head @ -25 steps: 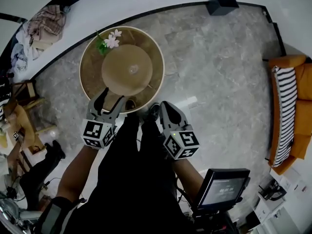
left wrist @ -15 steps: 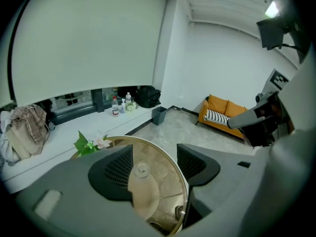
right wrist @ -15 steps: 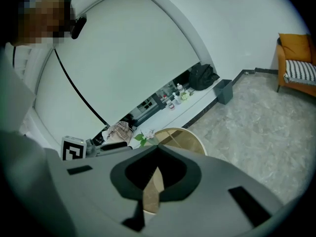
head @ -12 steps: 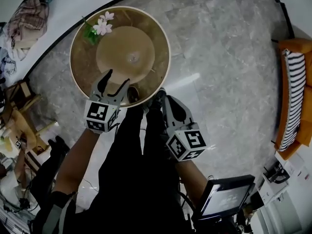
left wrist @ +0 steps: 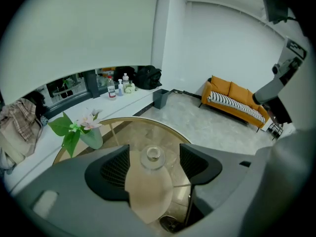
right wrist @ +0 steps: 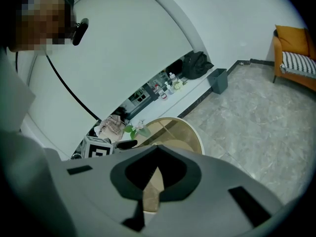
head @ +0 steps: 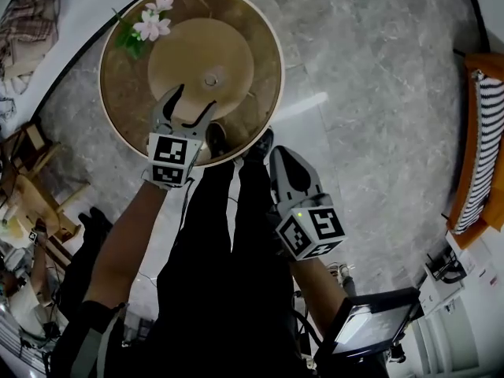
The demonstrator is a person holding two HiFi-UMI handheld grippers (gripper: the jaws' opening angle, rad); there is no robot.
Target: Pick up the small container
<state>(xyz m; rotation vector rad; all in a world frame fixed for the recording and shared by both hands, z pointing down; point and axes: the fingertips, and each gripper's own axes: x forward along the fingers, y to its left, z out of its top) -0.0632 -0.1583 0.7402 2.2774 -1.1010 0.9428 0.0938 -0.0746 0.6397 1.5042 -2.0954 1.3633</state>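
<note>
The small clear container (head: 210, 79) stands upright at the middle of a round, gold-rimmed glass table (head: 280, 69). My left gripper (head: 197, 98) hovers open over the table's near part, with its tips just short of the container. In the left gripper view the container (left wrist: 152, 157) sits centred ahead of the left gripper (left wrist: 154, 149), and neither jaw touches it. My right gripper (head: 279, 154) hangs shut and empty off the table's near right edge, above the floor. In the right gripper view the right gripper (right wrist: 157, 146) has its tips together, and the table (right wrist: 190, 132) lies beyond.
A vase of pink flowers (head: 150, 26) stands at the table's far left edge. My black-trousered legs and shoes (head: 214, 138) are against the table's near rim. An orange sofa (head: 484, 132) lines the right wall, and a monitor (head: 370, 325) is at lower right.
My left gripper has moved forward over the table, closing on the container, and stays open. The right gripper has held beside the table, still shut.
</note>
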